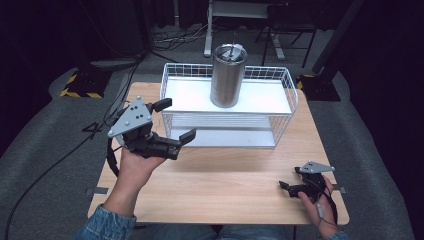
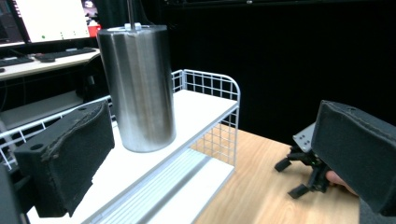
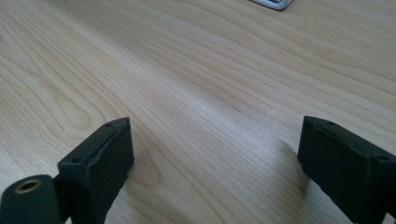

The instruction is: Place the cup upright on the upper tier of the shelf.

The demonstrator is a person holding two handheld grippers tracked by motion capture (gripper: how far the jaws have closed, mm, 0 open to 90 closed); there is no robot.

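A brushed steel tumbler (image 1: 228,75) with a lid and straw stands upright on the top shelf of a white wire rack (image 1: 285,82). My left gripper (image 1: 176,120) is held open at the rack's front left corner, clear of the tumbler. In the left gripper view the tumbler (image 2: 137,88) rises between and beyond the wide-apart jaws of that gripper (image 2: 212,135), which hold nothing. My right gripper (image 1: 289,178) rests low over the table near the front right, open and empty. In its own view, this gripper (image 3: 215,140) has bare wood between its jaws.
The wooden table (image 1: 225,185) carries the rack (image 2: 219,88) across its back half. The right gripper (image 2: 306,170) shows in the left gripper view, beyond the rack. A corner of the rack (image 3: 273,3) sits at the top of the right gripper view. Cables and stand legs lie on the floor behind.
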